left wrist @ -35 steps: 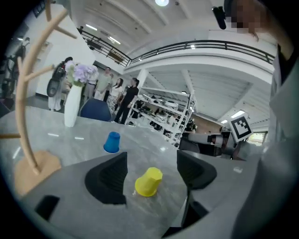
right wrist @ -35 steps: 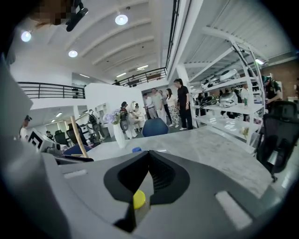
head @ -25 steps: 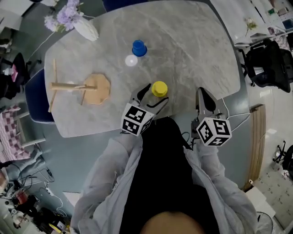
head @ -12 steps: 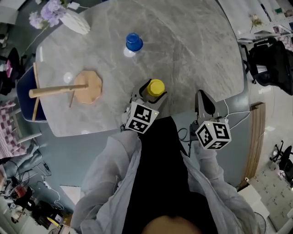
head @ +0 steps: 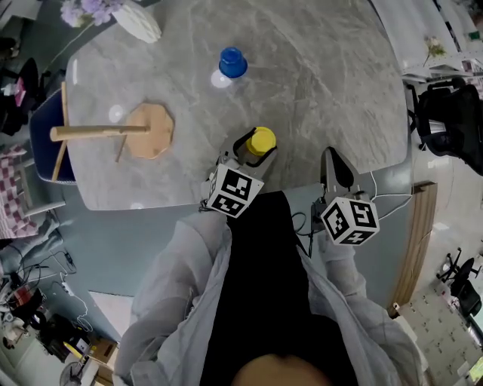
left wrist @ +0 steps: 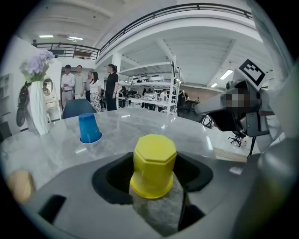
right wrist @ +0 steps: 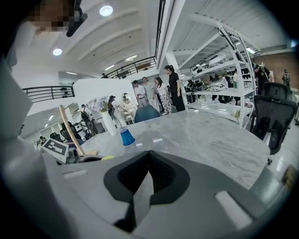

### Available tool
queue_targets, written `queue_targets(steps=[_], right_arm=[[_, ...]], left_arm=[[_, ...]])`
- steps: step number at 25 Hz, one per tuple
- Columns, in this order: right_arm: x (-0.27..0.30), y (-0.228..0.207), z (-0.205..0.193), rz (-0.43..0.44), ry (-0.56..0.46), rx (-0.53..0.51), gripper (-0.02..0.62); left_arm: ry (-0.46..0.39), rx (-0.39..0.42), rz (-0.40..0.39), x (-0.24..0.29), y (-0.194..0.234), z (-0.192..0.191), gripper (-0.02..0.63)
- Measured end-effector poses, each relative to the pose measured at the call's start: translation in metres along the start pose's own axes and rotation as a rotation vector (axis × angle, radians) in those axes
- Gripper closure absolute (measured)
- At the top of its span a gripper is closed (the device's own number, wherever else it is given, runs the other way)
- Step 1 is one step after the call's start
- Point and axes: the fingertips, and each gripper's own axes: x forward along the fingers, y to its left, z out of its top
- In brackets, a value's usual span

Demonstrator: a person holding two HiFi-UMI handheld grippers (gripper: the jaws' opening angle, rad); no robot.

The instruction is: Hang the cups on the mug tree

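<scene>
A yellow cup (head: 263, 140) stands upside down near the table's front edge. My left gripper (head: 255, 147) has just been closing, and its pads now meet the cup's sides (left wrist: 154, 170). Farther back stands an upside-down blue cup (head: 232, 62), also visible in the left gripper view (left wrist: 88, 128). The wooden mug tree (head: 149, 130) stands on the left, its pole and pegs bare. My right gripper (head: 334, 160) hovers over the front edge to the right, shut with nothing in it (right wrist: 145, 179).
The grey marble table (head: 324, 75) carries a white vase of purple flowers (head: 136, 21) at its far left corner. A blue chair (head: 44, 143) stands left of the table and a black office chair (head: 453, 113) to its right. Several people stand far off.
The left gripper's fingers have drawn in around the yellow cup. Both grippers have sunk a little toward the table, and the head view has shifted slightly.
</scene>
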Motion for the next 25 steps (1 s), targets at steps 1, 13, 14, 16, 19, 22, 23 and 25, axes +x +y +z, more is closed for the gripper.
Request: queue_targets(steps=[1, 13, 14, 16, 19, 22, 23, 25], right_arm=[[0.0, -0.001, 0.001, 0.008, 0.001, -0.002, 0.588], [0.019, 0.042, 0.035, 0.158, -0.028, -0.064, 0.588], [0.021, 0.05, 0.038, 0.174, -0.03, -0.072, 0.588], [0.026, 0.066, 0.042, 0.211, -0.031, -0.092, 0.587], [0.034, 0.097, 0.048, 0.264, -0.027, -0.12, 0.587], [0.038, 0.125, 0.052, 0.313, -0.023, -0.138, 0.588], [0.039, 0.132, 0.053, 0.327, -0.022, -0.144, 0.586], [0.041, 0.15, 0.055, 0.355, -0.022, -0.159, 0.587]], left_arm=[[-0.007, -0.008, 0.006, -0.001, -0.001, 0.002, 0.35], [-0.149, -0.108, 0.181, -0.076, 0.032, 0.05, 0.35], [-0.163, -0.12, 0.201, -0.087, 0.037, 0.052, 0.35], [-0.187, -0.147, 0.245, -0.107, 0.046, 0.053, 0.35], [-0.222, -0.195, 0.303, -0.142, 0.062, 0.053, 0.35], [-0.26, -0.235, 0.361, -0.176, 0.072, 0.053, 0.35], [-0.274, -0.247, 0.381, -0.186, 0.074, 0.053, 0.35], [-0.301, -0.27, 0.418, -0.208, 0.08, 0.051, 0.35]])
